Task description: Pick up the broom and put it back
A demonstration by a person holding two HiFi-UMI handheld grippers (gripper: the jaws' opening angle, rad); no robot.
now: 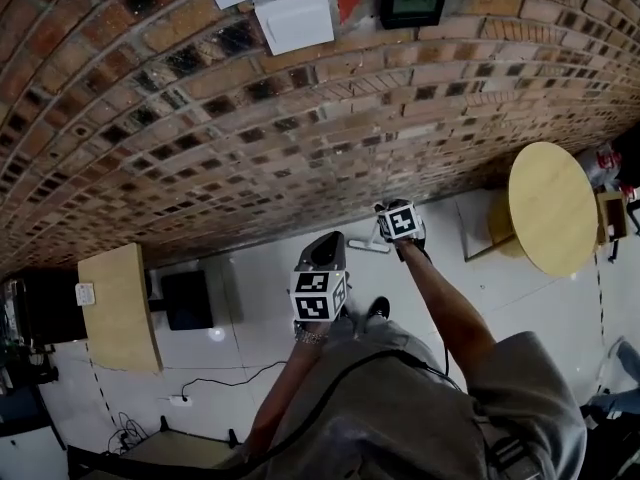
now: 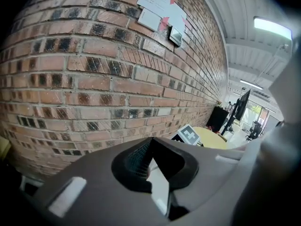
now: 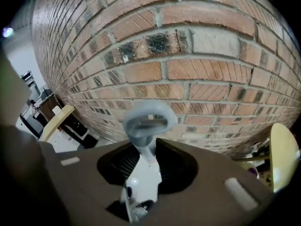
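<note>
The broom shows best in the right gripper view: a grey looped handle end [image 3: 146, 121] on a white shaft [image 3: 142, 180] runs up between the jaws toward the brick wall. My right gripper [image 3: 148, 149] is shut on that shaft just below the loop. In the head view the right gripper [image 1: 392, 233] is held out low near the foot of the wall, with a short white bar [image 1: 368, 247] beside it. My left gripper [image 1: 326, 248] hangs a little nearer and to the left; its fingertips meet [image 2: 150, 142] and nothing shows between them. The broom's head is hidden.
The brick wall [image 1: 250, 118] fills the front, with papers and a small screen [image 1: 412, 0] on it. A round wooden table [image 1: 550, 208] stands at right, a rectangular wooden top [image 1: 120, 303] and a black box [image 1: 187, 300] at left. A power strip with cable [image 1: 180, 400] lies on the floor.
</note>
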